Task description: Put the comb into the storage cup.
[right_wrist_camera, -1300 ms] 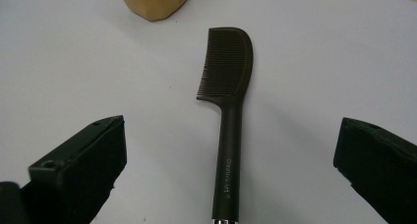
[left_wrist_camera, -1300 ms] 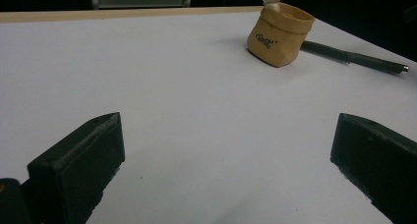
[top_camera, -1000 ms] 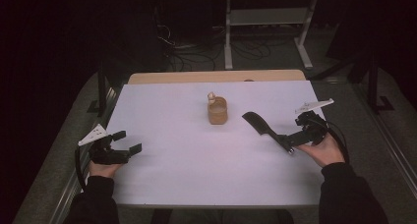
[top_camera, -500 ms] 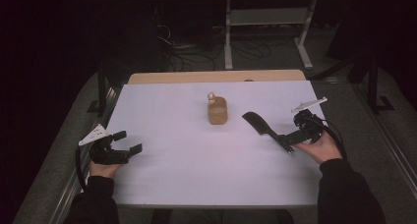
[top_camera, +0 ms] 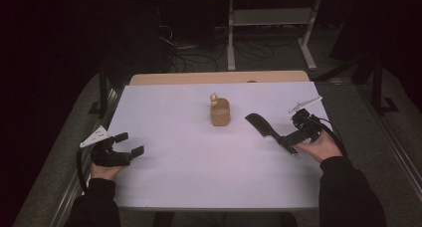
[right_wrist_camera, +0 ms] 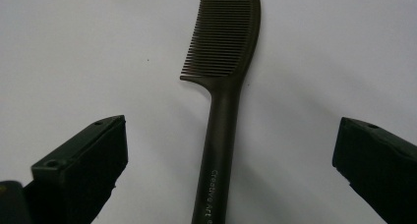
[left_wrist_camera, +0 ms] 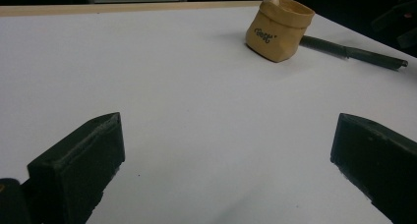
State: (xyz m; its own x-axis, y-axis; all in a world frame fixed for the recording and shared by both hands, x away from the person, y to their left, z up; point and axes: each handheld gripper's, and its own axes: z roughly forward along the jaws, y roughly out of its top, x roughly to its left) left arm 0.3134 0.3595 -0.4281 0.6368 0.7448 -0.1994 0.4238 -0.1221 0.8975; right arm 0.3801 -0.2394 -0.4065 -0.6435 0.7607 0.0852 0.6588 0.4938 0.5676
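A black comb [top_camera: 263, 126] lies flat on the white table [top_camera: 189, 177], right of centre, teeth end away from the person. My right gripper [top_camera: 288, 140] is open, and the comb's handle [right_wrist_camera: 223, 62] runs up between its two jaws [right_wrist_camera: 228, 126] without touching either. A small tan pouch [top_camera: 220, 112] stands upright at mid-table with a pale object [top_camera: 214, 97] sticking out of its top. My left gripper [top_camera: 130, 143] rests open at the table's left edge. It faces the pouch [left_wrist_camera: 278, 30] and the comb [left_wrist_camera: 354, 52] across bare table, nothing between its jaws [left_wrist_camera: 227, 121].
A wooden strip [top_camera: 219, 77] runs along the table's far edge. Behind it, on the dark floor, stand a white metal frame [top_camera: 268, 18] and loose cables [top_camera: 189, 53]. A black post [top_camera: 103, 87] rises at the table's back left corner.
The right hand and gripper have shifted slightly left, closer along the comb's handle. The left gripper, the pouch and the comb have not moved.
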